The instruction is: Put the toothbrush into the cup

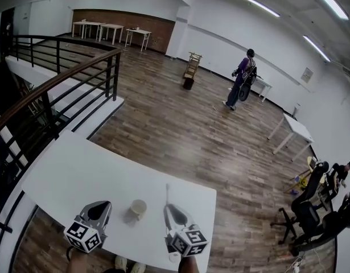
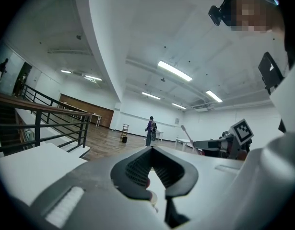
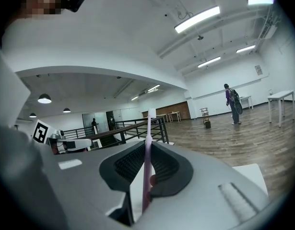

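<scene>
The right tongs (image 3: 147,146) squeeze the pink toothbrush (image 3: 147,169) just beside the cup (image 1: 138,209) on the white worktop (image 1: 78,169), the left tongs (image 2: 152,150) are closed on nothing, and the toothbrush is not in yet.

Matt white table (image 1: 78,175); wood-plank floor (image 1: 180,135); cup (image 1: 138,209) perhaps paper; toothbrush (image 3: 147,166) glossy plastic.

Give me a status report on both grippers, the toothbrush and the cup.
Left gripper shut, empty. Right gripper shut on toothbrush. Cup on table between them, toothbrush not in yet. Nothing blocking.
</scene>
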The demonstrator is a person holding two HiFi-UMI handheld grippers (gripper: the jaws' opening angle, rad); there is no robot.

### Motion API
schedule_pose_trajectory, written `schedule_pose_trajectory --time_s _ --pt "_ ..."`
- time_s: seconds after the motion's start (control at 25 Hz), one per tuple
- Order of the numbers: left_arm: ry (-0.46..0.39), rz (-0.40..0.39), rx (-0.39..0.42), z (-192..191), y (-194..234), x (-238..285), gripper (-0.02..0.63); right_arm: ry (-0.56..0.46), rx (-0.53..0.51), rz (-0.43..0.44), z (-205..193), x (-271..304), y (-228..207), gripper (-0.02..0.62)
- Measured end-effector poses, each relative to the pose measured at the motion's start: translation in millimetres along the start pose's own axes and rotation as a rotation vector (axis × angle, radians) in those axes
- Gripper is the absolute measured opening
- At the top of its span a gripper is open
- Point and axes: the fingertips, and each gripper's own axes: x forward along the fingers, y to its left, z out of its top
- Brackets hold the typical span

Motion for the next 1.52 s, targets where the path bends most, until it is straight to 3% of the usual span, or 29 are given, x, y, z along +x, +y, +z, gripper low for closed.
schedule_pose_trajectory --time_s 0.56,1.0,1.24,1.52 --pt "0.047 0.12 -0.072 -34 64 -21 0.006 0.09 0.027 0.102 -44 71 21 0.048" --pt "0.113 0.16 -0.148 -69 112 -13 0.006 0.155 0.08 0.1 -75 131 22 0.048" --pt "0.138 0.16 -0.174 -85 114 -5 0.006 0.186 0.096 0.119 -104 146 10 0.048" --pt "0.203 0.161 -0.233 -142 127 -1 0.006 0.212 0.114 0.108 -150 159 -3 0.048"
